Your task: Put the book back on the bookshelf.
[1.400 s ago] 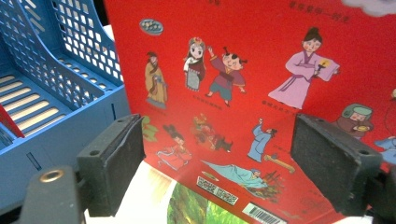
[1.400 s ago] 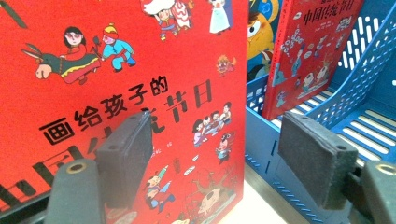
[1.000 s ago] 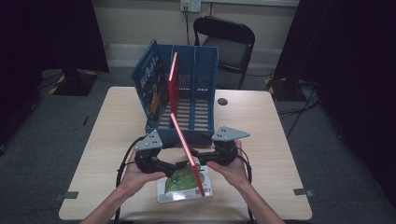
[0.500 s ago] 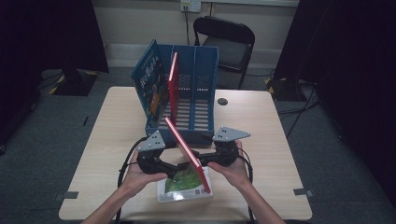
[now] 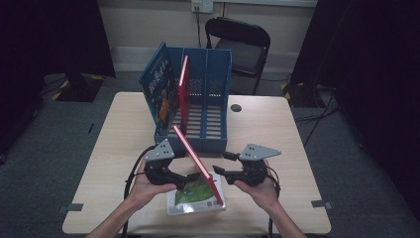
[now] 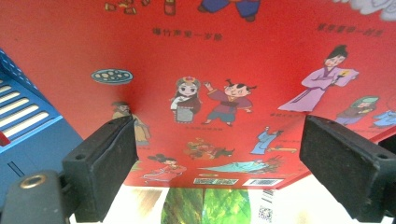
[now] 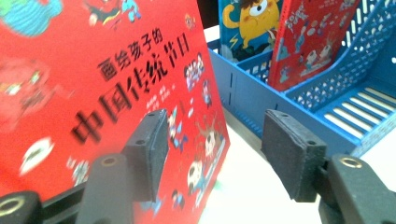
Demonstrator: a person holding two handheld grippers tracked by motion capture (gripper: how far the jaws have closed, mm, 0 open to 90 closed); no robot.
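Observation:
A large red picture book [image 5: 195, 161] stands steeply tilted on its lower edge between my two grippers, over a green-and-white book [image 5: 193, 197] lying flat. My left gripper [image 5: 179, 181] is on its left side, jaws wide open; its back cover [image 6: 224, 84] faces those jaws [image 6: 219, 135], with no pad pressing on it. My right gripper [image 5: 218, 172] is on the book's right side. Its jaws [image 7: 217, 135] have just been closing and stand apart, with the front cover [image 7: 116, 84] behind the left pad and nothing pinched.
A blue file rack [image 5: 213, 116] stands behind the books, holding a blue book [image 5: 158, 94] and a second red book [image 5: 183, 87] in its left slots. A small dark disc [image 5: 236, 107] lies on the wooden table [image 5: 277, 129]. A black chair [image 5: 242, 44] stands beyond.
My right gripper has shifted slightly right and toward the person, and its jaws have narrowed. The red book stays tilted at about the same angle. The left gripper has not moved.

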